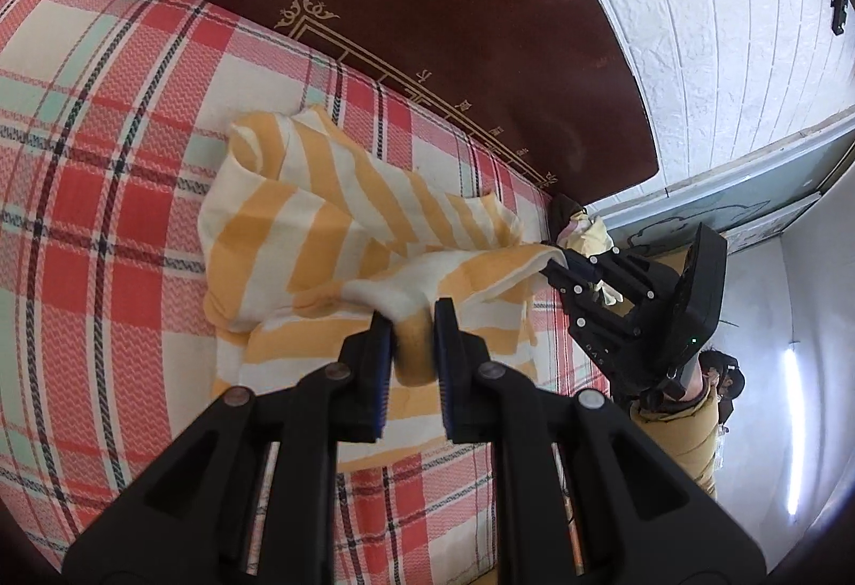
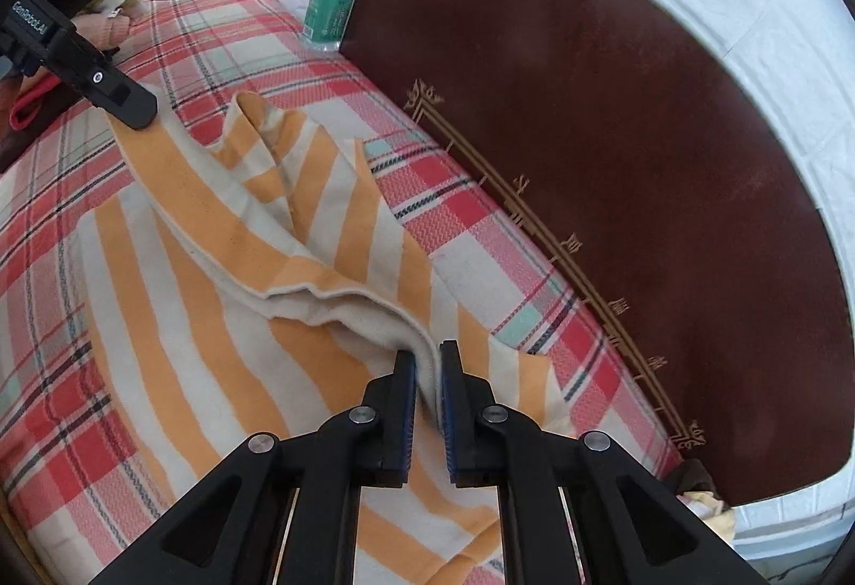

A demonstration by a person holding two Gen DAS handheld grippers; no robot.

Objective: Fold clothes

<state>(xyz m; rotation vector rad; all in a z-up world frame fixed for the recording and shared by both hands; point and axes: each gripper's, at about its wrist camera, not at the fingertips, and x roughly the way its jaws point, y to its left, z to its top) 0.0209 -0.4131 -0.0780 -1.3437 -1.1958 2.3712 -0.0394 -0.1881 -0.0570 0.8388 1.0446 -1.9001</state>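
On the plaid bed (image 1: 107,221), both the left gripper (image 1: 411,334) and right gripper (image 2: 427,371) pinch the striped garment (image 2: 176,264), which seems only half folded, not yet flat.

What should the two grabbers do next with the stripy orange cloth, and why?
Probably lift and pull apart. The left gripper and the right gripper each pinch an edge of the orange-striped cloth, which lies bunched and twisted on the plaid bedsheet.
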